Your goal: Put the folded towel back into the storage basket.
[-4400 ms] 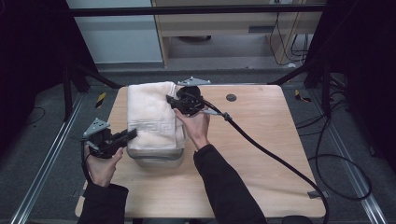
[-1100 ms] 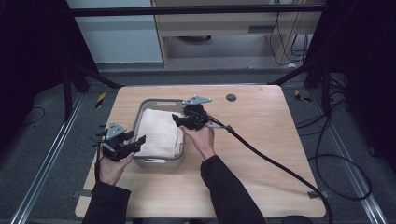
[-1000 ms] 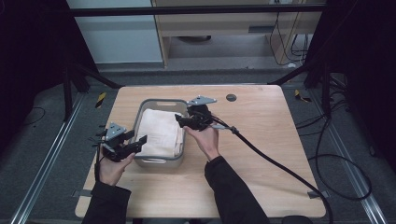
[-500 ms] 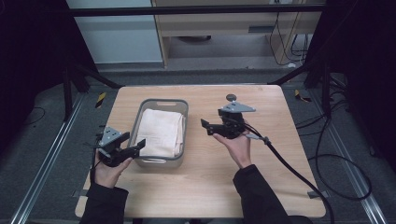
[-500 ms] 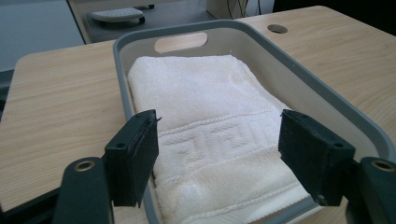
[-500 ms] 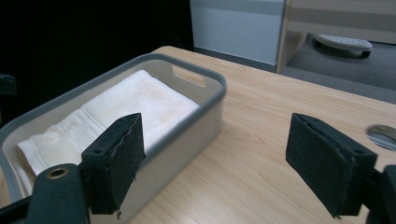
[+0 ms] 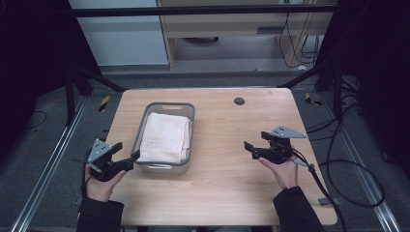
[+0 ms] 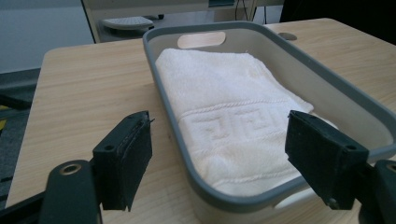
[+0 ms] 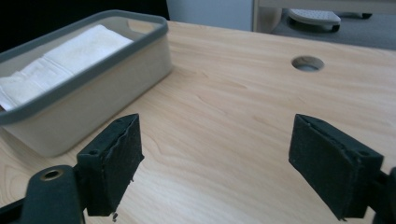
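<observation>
Both pairs of jaws stand wide apart with nothing between them. From the high view we see the left gripper (image 7: 126,157) at the near left edge of the tabletop (image 7: 227,193), its tips just beside the near left corner of the grey basin (image 7: 188,108), and the right gripper (image 7: 250,148) over the right half of the tabletop, well apart from the basin. The left gripper view gives us what the high view cannot: the folded white towel (image 8: 233,126) lying flat inside the basin (image 8: 327,84) carries a woven key-pattern band, and a handle slot is cut in the basin's far end wall. The right gripper view shows us the basin's pale side wall (image 9: 93,93) under its grey rim, and the round cable hole (image 9: 307,63) near the far edge. Half a second ago our right gripper hung close beside the basin; it has since drawn off to the right and nearer us. The left has barely shifted.
</observation>
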